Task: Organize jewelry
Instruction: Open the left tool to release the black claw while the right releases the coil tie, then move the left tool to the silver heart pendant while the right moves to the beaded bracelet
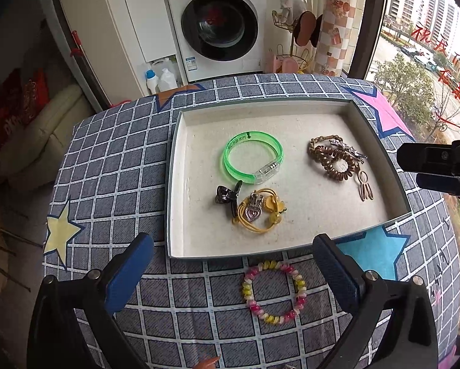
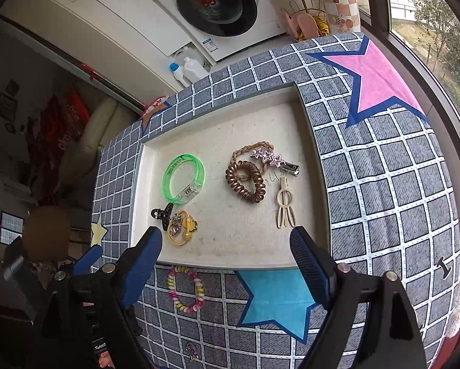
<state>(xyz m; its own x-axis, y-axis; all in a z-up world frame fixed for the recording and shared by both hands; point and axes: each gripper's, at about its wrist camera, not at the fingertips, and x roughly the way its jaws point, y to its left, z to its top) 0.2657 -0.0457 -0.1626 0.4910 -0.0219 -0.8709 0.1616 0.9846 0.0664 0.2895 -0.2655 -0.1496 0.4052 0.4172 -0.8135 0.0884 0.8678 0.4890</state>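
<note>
A shallow white tray (image 1: 180, 184) (image 2: 309, 141) lies on the checked tablecloth. In it are a green bangle (image 1: 252, 156) (image 2: 184, 178), a brown coil hair tie (image 1: 334, 163) (image 2: 245, 181), a star hair clip (image 2: 274, 160), a beige clip (image 1: 365, 189) (image 2: 284, 207), a black claw clip (image 1: 227, 196) (image 2: 162, 213) and a yellow hair tie with a heart charm (image 1: 257, 212) (image 2: 180, 229). A pink-and-yellow bead bracelet (image 1: 274, 292) (image 2: 186, 290) lies on the cloth in front of the tray. My left gripper (image 1: 233, 264) is open just above that bracelet. My right gripper (image 2: 226, 252) is open over the tray's near edge.
A small metal charm (image 2: 192, 352) lies on the cloth near the front edge. The right gripper shows at the right edge of the left wrist view (image 1: 438, 166). A washing machine (image 1: 217, 21) and bottles (image 1: 159, 77) stand beyond the table. A window is at the right.
</note>
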